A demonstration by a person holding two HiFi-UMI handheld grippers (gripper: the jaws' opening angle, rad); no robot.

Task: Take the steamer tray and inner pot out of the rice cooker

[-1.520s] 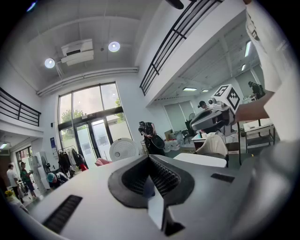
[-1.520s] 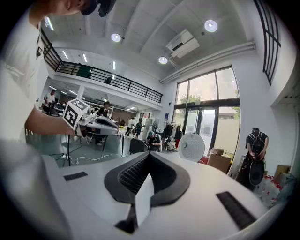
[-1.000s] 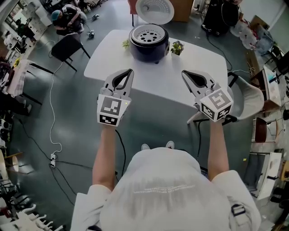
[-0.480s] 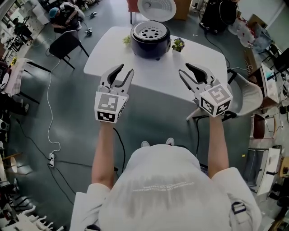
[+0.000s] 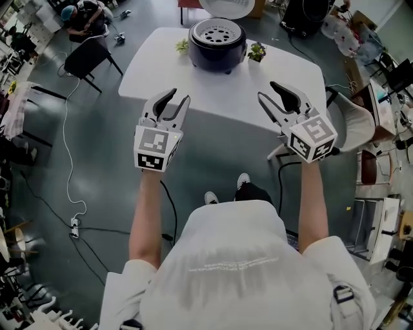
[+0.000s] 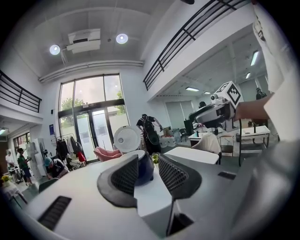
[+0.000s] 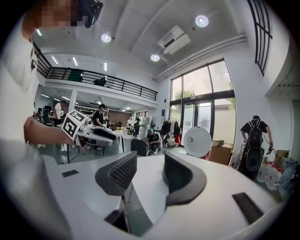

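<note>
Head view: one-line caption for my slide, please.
Left tongs and right tongs, jaws just opened and empty, point at the open rice cooker on the white table, steamer tray still inside.

Rice cooker open, steamer tray seated in the top

The dark, rounded rice cooker (image 5: pixel 217 53) stands upright at the middle of the table's (image 5: pixel 193 90) far edge, with its white lid (image 5: pixel 227 6) swung up and back. The pale steamer tray (image 5: pixel 217 31), dotted with holes, sits level in its mouth. The inner pot underneath is hidden.

Bright daylight thru tall windows (image 6: pixel 89 110), 2 ceiling spots (image 6: pixel 122 38) glaring, fisheye warp, black corners, pics sharp
</note>
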